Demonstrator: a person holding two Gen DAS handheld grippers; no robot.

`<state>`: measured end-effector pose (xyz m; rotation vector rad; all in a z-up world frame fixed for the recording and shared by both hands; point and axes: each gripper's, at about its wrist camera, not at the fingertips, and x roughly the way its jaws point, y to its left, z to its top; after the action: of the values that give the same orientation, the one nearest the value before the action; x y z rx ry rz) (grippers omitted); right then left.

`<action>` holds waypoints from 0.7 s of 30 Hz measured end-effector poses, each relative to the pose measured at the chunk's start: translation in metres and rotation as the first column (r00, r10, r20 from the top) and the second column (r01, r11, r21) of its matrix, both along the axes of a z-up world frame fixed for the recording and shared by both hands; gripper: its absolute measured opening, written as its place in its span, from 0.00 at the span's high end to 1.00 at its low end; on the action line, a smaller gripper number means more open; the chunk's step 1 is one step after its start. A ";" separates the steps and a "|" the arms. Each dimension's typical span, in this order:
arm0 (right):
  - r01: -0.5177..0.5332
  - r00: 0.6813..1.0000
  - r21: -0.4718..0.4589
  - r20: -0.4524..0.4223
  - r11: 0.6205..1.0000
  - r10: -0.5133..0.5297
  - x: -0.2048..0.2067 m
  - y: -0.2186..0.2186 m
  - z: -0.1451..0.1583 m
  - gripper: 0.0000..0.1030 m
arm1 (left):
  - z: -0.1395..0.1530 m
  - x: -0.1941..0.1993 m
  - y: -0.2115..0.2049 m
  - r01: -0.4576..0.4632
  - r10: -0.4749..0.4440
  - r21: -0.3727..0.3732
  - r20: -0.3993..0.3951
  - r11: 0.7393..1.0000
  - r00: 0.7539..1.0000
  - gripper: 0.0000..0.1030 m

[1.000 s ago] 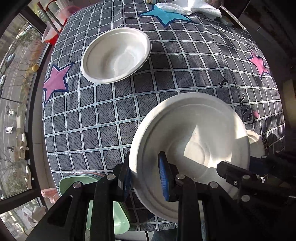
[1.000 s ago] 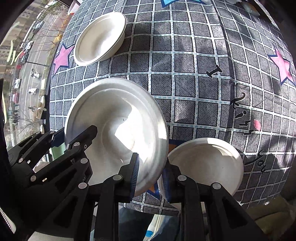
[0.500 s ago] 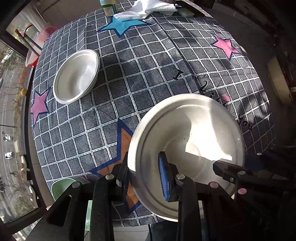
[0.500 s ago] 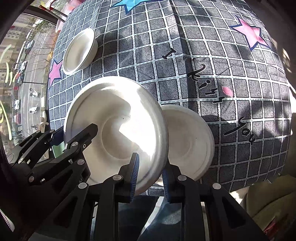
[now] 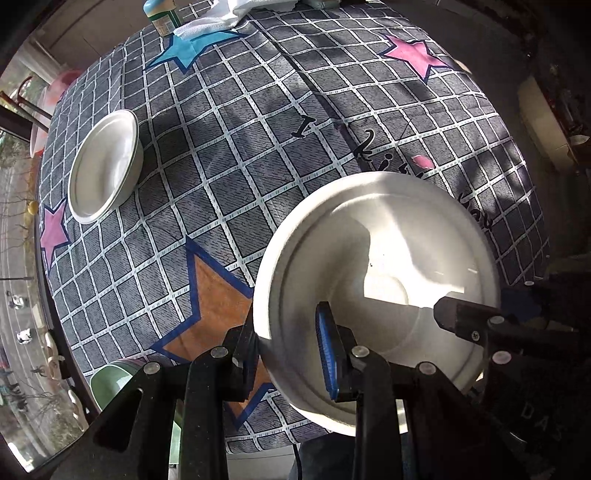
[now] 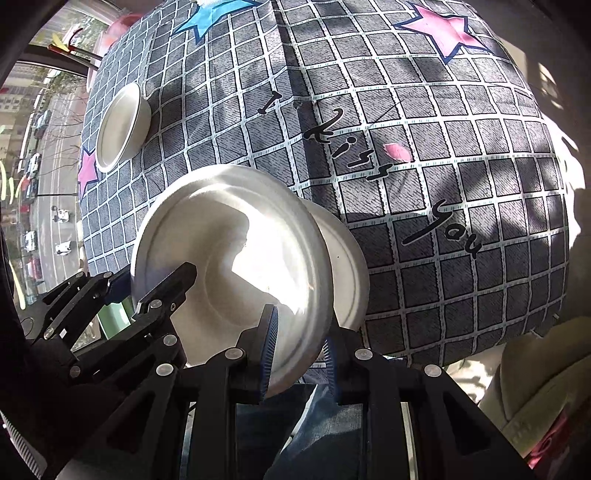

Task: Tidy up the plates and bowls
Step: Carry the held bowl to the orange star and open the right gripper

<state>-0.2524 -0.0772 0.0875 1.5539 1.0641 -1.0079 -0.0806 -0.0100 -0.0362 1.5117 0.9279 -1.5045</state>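
I've got both grippers, left [image 5: 290, 354] and right [image 6: 297, 350], pinched on opposite rims of this light, flimsy-looking paper plate [image 6: 236, 266], hovering over the second plate [image 6: 349, 266] at the table's near edge.

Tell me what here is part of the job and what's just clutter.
Job: white plate clamped at its rim by both grippers, left and right; second plate beneath it; white bowl.

Clutter: white cloth, bottle, green bowl.
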 end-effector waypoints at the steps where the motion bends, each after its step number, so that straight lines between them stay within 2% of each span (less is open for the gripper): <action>1: -0.001 1.000 0.004 -0.002 1.000 0.001 -0.001 0.000 -0.002 0.74 | -0.002 -0.001 0.001 0.003 -0.003 0.006 0.000 1.000 1.000 0.71; 7: -0.010 1.000 0.024 -0.020 1.000 0.010 -0.007 0.005 -0.009 0.74 | -0.011 -0.010 0.007 0.025 -0.025 0.023 -0.003 0.999 1.000 0.71; 9: -0.012 0.999 0.027 -0.033 1.000 0.012 -0.009 0.006 -0.011 0.74 | -0.013 -0.013 0.008 0.033 -0.033 0.029 0.000 0.999 0.999 0.64; 10: -0.014 0.999 0.028 -0.037 1.000 0.015 -0.010 0.006 -0.012 0.74 | -0.014 -0.014 0.009 0.034 -0.034 0.033 0.011 0.999 0.999 0.60; 12: -0.017 0.999 0.029 -0.046 0.999 0.019 -0.010 0.005 -0.014 0.74 | -0.014 -0.013 0.010 0.027 -0.027 0.026 0.028 0.999 0.999 0.34; 14: -0.018 0.998 0.031 -0.063 0.999 0.020 -0.011 0.005 -0.015 0.73 | -0.010 -0.008 0.010 0.011 -0.011 0.011 0.022 1.000 1.000 0.25; 16: -0.003 0.998 0.032 -0.069 0.999 0.005 -0.014 0.004 -0.016 0.51 | -0.007 -0.002 0.009 -0.008 0.008 0.003 0.022 1.000 1.000 0.22; 17: 0.011 0.998 0.023 -0.064 1.000 -0.010 -0.016 0.003 -0.015 0.27 | -0.005 0.003 0.008 -0.021 0.021 0.001 0.021 1.000 1.000 0.22; 18: 0.023 0.998 0.014 -0.060 1.000 -0.022 -0.018 0.003 -0.014 0.19 | -0.004 0.006 0.007 -0.035 0.035 -0.001 0.022 0.999 0.999 0.22; 21: 0.041 0.996 0.016 -0.078 0.999 -0.039 -0.024 0.003 -0.013 0.19 | -0.004 0.020 0.006 -0.085 0.085 0.004 0.020 0.996 0.996 0.21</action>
<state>-0.2760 -0.0742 0.0744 1.5663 1.1013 -1.0967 -0.0607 -0.0043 -0.0400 1.4696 0.9727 -1.4245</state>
